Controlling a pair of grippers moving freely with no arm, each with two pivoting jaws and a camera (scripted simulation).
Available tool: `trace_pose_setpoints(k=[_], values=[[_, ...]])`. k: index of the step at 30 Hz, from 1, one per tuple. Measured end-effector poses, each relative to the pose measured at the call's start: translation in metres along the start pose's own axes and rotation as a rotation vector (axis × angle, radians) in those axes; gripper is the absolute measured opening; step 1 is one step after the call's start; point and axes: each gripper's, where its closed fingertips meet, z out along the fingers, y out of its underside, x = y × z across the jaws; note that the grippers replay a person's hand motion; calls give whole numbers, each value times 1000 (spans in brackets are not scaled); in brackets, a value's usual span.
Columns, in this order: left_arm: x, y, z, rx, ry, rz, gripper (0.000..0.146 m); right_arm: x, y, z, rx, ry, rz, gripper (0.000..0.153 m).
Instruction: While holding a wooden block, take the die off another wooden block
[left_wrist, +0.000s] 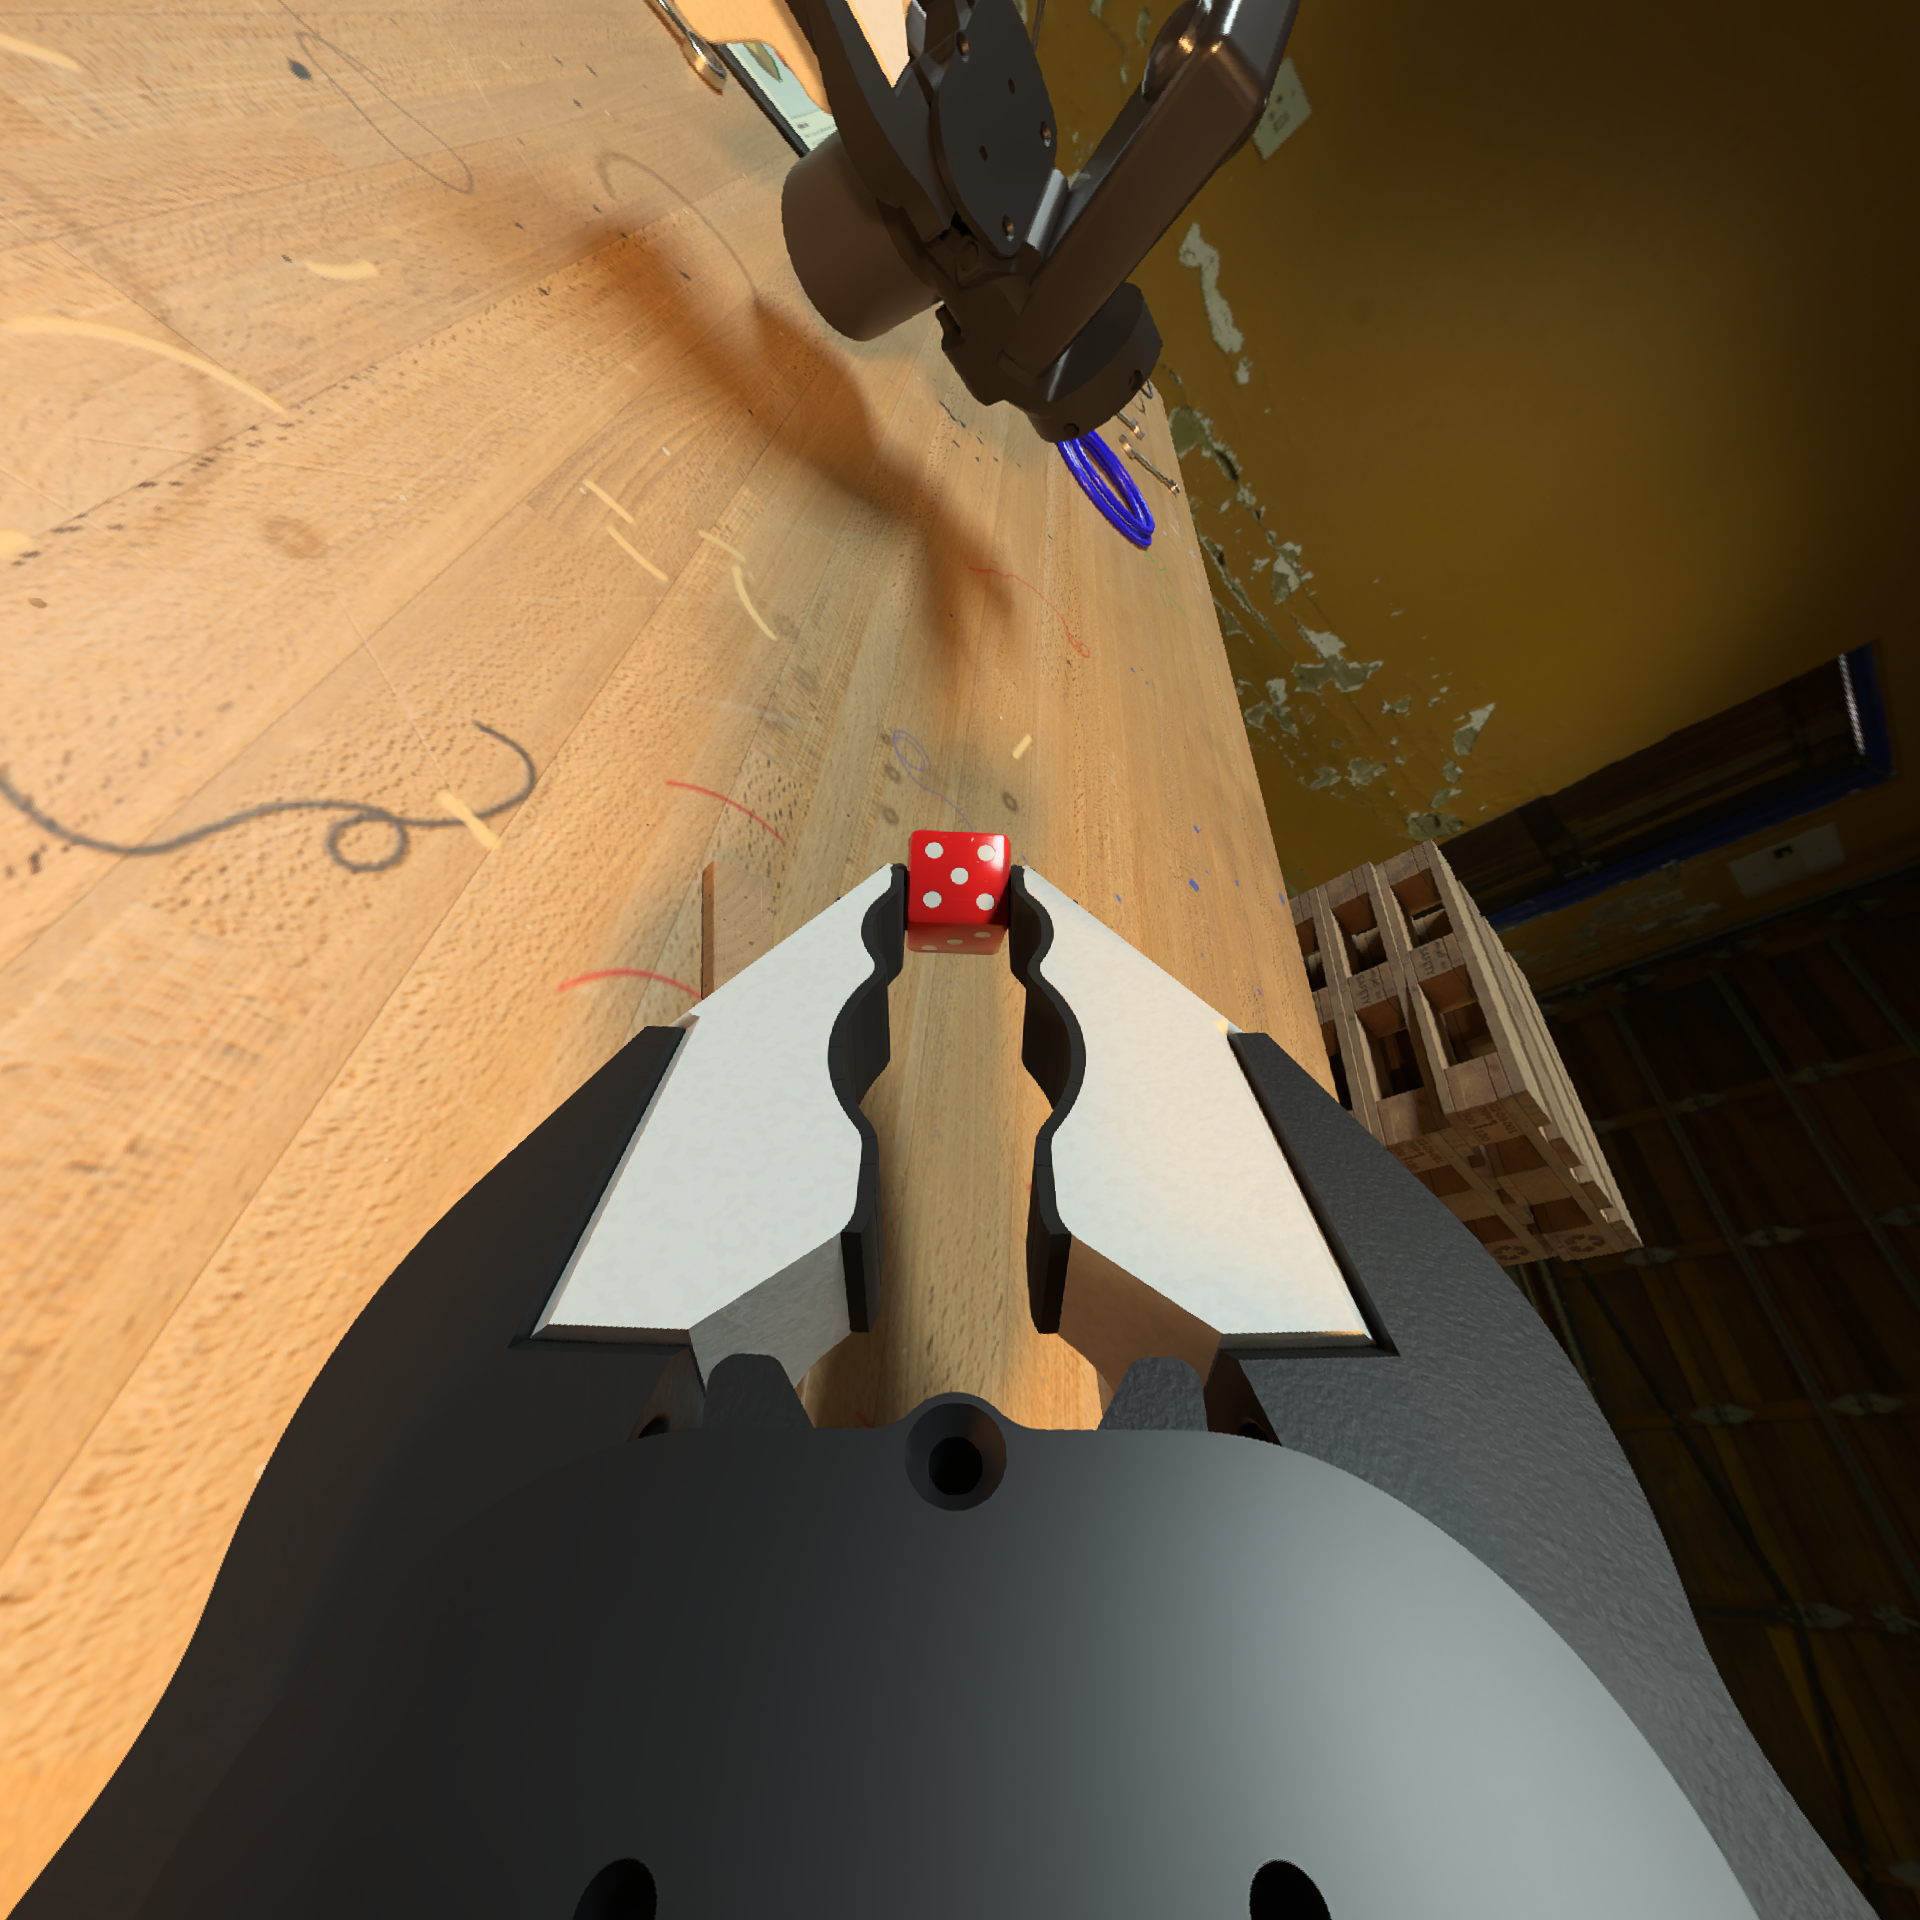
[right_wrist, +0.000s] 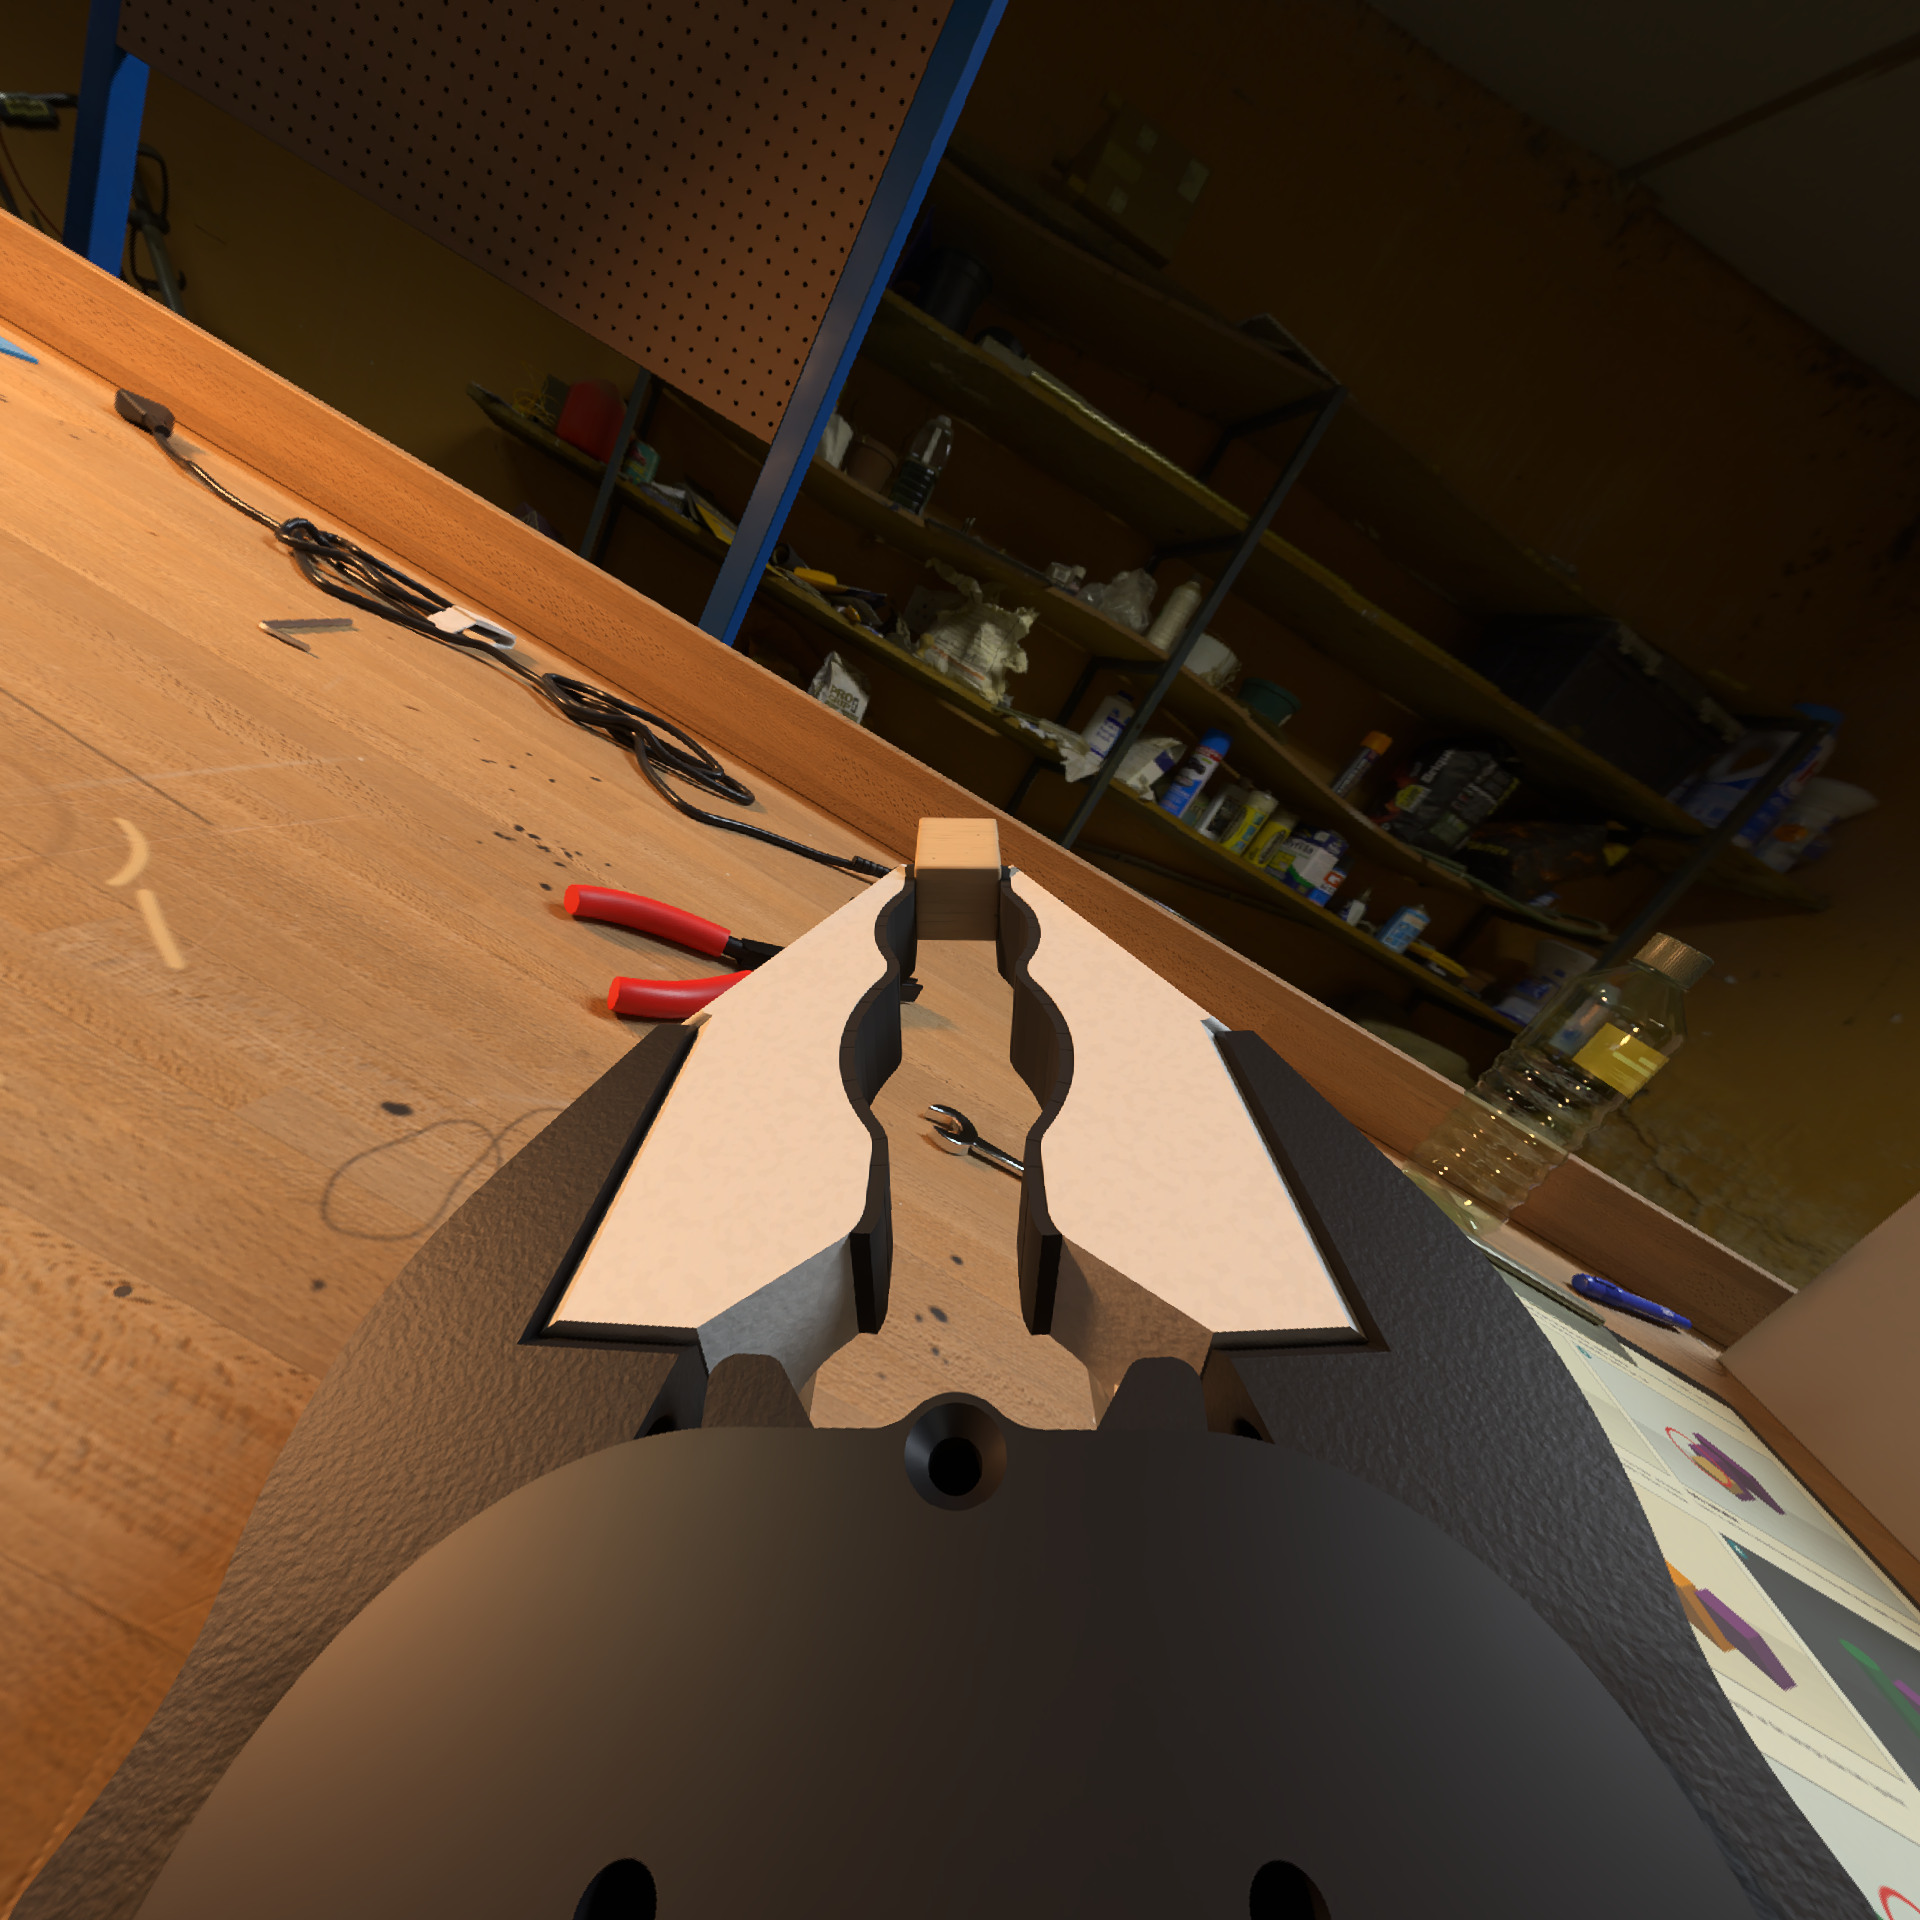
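In the left wrist view my left gripper (left_wrist: 958, 896) is shut on a red die with white pips (left_wrist: 957, 878), held between its fingertips above the wooden workbench (left_wrist: 416, 520). In the right wrist view my right gripper (right_wrist: 957, 902) is shut on a small pale wooden block (right_wrist: 957, 871), held at its fingertips above the bench. The right gripper also shows far off in the left wrist view (left_wrist: 997, 208), dark and seen from behind. A second wooden block is not in view.
Red-handled pliers (right_wrist: 665, 945), a black cable (right_wrist: 499, 644) and a small wrench (right_wrist: 966, 1138) lie on the bench. A plastic bottle (right_wrist: 1558, 1070), a blue pen (right_wrist: 1626, 1299) and printed sheets (right_wrist: 1766, 1558) are at the right. A blue ring (left_wrist: 1112, 494) lies near the bench edge; pallets (left_wrist: 1444, 1060) stand beyond.
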Motion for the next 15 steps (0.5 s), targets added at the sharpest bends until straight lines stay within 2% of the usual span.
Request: trace_pose_setpoints(k=[15], values=[[-3, -1, 0, 7, -21, 1, 19, -1, 0, 0, -1, -3, -4, 14]])
